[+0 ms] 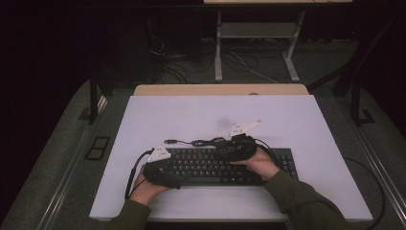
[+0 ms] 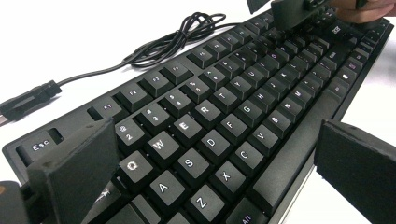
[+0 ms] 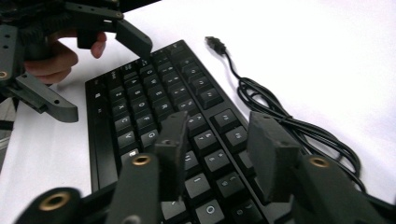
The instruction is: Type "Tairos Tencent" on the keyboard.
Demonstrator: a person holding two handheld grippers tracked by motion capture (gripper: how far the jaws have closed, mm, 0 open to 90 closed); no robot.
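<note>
A black keyboard (image 1: 206, 165) lies on the white table top (image 1: 297, 124), near its front edge. Its black cable (image 1: 206, 142) is coiled behind it and ends in a USB plug (image 1: 169, 141). My left gripper (image 1: 165, 165) is at the keyboard's left end. In the left gripper view the left gripper (image 2: 215, 163) is open wide, with the keyboard (image 2: 224, 107) spanning the gap between its jaws. My right gripper (image 1: 226, 151) hovers over the right-hand keys. In the right gripper view the right gripper (image 3: 222, 140) is open above the keyboard (image 3: 140, 102), with nothing held. The cable (image 3: 280, 116) lies to its right.
The far half of the white top is bare. A wooden desk edge (image 1: 220, 89) runs behind it. Beyond that are white table legs (image 1: 218, 48) and loose floor cables (image 1: 249, 67). Dark carpet (image 1: 57, 143) flanks both sides.
</note>
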